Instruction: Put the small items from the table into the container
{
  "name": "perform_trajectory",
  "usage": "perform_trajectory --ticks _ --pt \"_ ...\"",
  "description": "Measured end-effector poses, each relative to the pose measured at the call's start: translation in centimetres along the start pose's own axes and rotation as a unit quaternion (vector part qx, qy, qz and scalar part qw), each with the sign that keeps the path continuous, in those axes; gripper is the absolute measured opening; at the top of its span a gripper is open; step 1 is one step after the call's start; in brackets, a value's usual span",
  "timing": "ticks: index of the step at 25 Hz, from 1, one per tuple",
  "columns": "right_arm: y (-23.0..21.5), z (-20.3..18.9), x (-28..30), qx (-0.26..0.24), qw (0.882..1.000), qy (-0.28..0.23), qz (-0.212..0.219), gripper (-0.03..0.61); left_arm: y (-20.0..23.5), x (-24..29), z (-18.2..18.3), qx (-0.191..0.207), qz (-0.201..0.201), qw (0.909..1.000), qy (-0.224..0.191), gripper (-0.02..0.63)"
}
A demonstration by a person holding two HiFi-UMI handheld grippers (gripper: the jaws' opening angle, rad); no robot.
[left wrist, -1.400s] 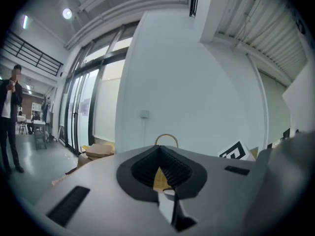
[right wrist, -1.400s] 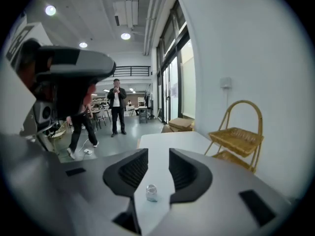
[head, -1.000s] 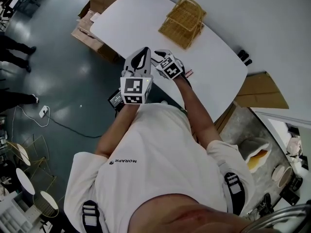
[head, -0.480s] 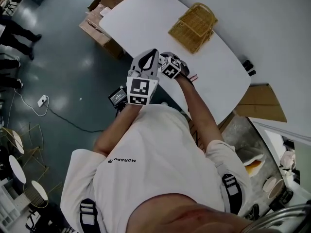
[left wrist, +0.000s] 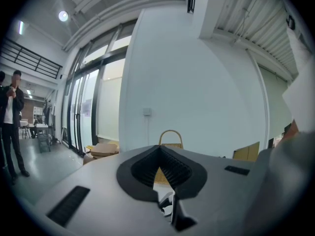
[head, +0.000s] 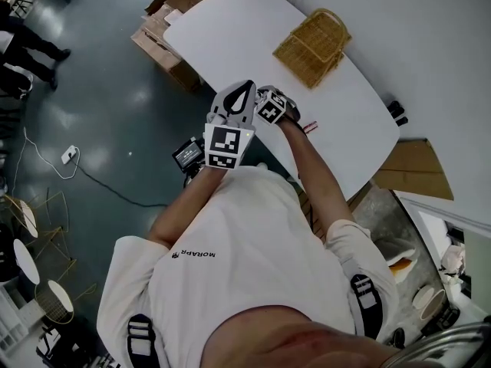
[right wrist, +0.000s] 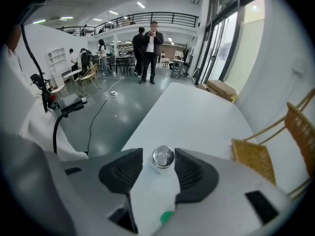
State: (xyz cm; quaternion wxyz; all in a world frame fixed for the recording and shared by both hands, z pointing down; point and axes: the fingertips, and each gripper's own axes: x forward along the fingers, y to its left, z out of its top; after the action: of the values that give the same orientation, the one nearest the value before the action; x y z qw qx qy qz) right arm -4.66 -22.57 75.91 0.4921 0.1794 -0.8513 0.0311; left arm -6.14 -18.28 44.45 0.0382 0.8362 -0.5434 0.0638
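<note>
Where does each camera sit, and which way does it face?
Left gripper view: on left gripper, level toward the basket; shut jaws show.
Right gripper view: on right gripper, angled down at the table; open jaws flank a small item.
Head view: on the head, steeply down; shirt, arms, both grippers show.
Shared: all three show the basket.

White table (head: 230, 29) — a wicker basket (head: 313, 48) by one long edge, a small dark thing (head: 397, 113) well apart at its end.

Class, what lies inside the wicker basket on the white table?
Only woven wicker shows inside the basket; no item is visible there. Its own walls and handle cover part of the interior.
</note>
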Motion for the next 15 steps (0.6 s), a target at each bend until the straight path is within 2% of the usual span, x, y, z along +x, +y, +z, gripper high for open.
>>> perform_trajectory --ticks 6,12,15 --pt "-0.7 -0.3 1.0 0.021 0.999 -0.005 -0.027 0.196 0.2 0.0 0.0 0.001 0.001 1.0 0.004 0.003" --pt "-1.3 -0.1 0.9 0.04 0.999 -0.018 -0.03 0.162 0.4 0.0 -0.1 0.004 0.0 1.0 0.006 0.003" --pt "-1.4 0.0 0.3 0.065 0.997 -0.034 -0.031 0.153 0.4 0.1 -0.2 0.003 -0.002 1.0 0.006 0.003"
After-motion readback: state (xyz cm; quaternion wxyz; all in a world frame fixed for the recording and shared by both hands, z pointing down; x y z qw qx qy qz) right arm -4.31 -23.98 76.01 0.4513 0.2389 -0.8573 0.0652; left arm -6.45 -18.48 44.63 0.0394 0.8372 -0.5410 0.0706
